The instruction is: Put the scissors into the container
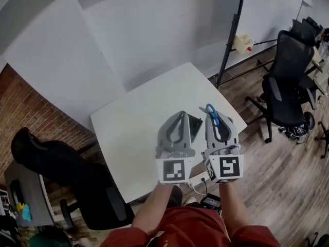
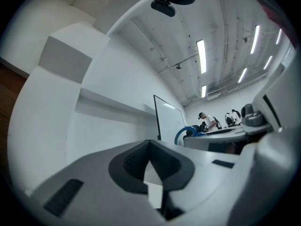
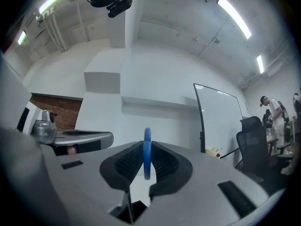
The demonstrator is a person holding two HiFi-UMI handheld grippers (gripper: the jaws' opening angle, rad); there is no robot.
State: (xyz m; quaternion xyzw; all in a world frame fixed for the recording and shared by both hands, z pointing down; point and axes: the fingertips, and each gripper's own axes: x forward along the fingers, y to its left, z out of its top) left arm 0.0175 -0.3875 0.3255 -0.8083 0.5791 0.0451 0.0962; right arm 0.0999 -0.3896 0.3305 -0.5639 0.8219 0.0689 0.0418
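1. Right gripper view: right gripper [image 3: 146, 149] has its jaws clamped on the blue plastic-handled scissors [image 3: 146, 155]. The handle loop sits edge-on btwn the ribbed pads and pokes past the tips at 12 o'clock.
2. Head view: the blue handle runs along the right gripper's jaws, so the scissors' long axis is approx the 12–6 line. Blades not visible, so I can't tell where the points face.
3. Left gripper [image 2: 149, 147]: jaws together, nothing btwn them. It's held up beside the right one, at its 9 o'clock.
4. Dark, box-like container [image 1: 194, 126] sits on the white square table [image 1: 128, 133], in the gap btwn the two grippers. It's partly hidden behind the left gripper, so its opening isn't clear.
5. Key relation: from the right gripper's tips the container lies at approx 8 o'clock and lower down, close by. The left gripper overlaps it in the picture, but the right one has the scissors.
6. Judgement: transport stage, scissors in hand, not yet in. Next move likely needs the right gripper swung toward 8 o'clock and tipped down over the container w/o bumping the left gripper.
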